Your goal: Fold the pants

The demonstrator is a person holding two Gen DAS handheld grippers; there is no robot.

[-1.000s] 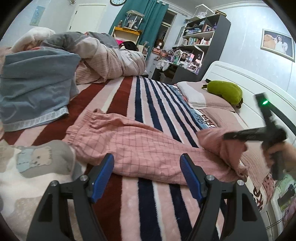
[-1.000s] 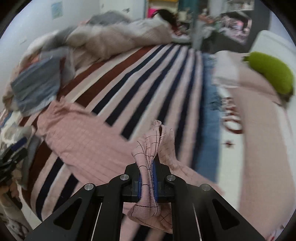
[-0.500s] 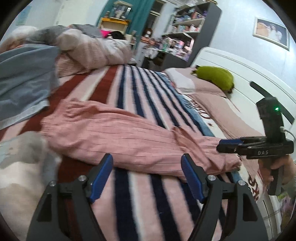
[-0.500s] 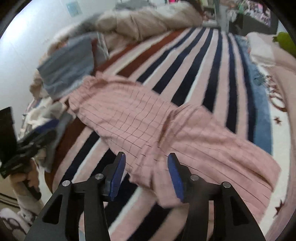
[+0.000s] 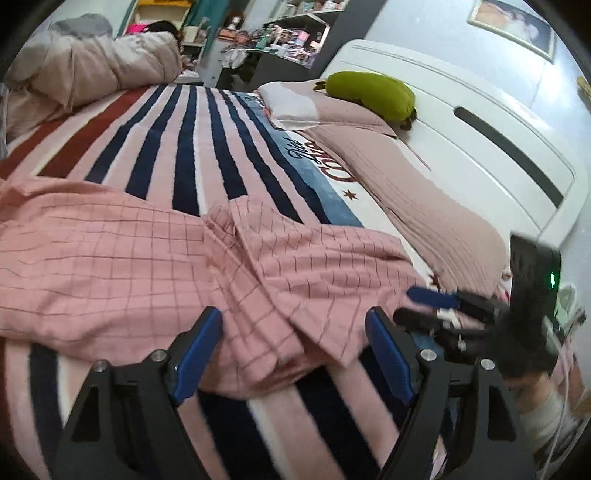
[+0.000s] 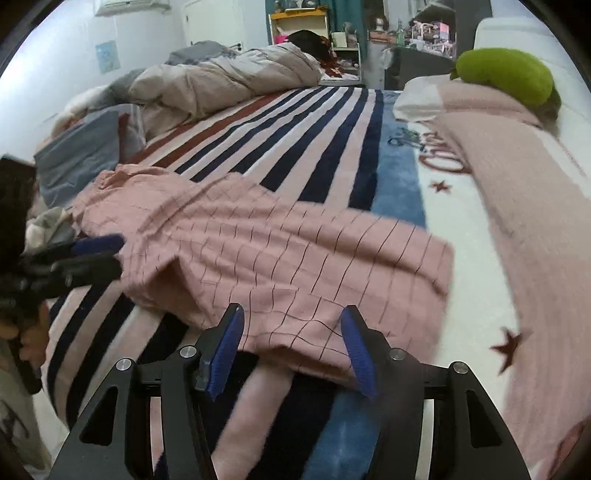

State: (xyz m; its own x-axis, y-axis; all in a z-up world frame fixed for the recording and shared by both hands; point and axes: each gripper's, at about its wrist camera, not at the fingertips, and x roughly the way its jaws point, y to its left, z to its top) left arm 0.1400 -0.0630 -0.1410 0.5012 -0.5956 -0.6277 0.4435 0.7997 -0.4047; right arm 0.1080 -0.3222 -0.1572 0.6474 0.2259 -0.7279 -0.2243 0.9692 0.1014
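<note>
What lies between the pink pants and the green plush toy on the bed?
In the right wrist view, between the pink pants and the green plush toy lie a bare part of the striped blanket with its blue band and lettering, then the pink pillow.

The left wrist view sits low over the near edge of the bed (image 5: 184,122), just behind the left gripper (image 5: 295,350), and faces across the blanket toward the headboard (image 5: 480,122) and shelves (image 5: 288,33). The pants (image 5: 147,258) lie close in front. The right gripper (image 5: 424,306) shows at its right edge.

The right wrist view sits low at the same edge, further toward the headboard side, behind the right gripper (image 6: 291,347), and faces across the bed (image 6: 295,129) to the far wall. The left gripper (image 6: 85,254) shows at its left edge.

Both views share the pants (image 6: 277,258), the striped blanket, the green pillow (image 5: 369,94) (image 6: 506,75) and the duvet (image 5: 92,66) (image 6: 229,81).
</note>
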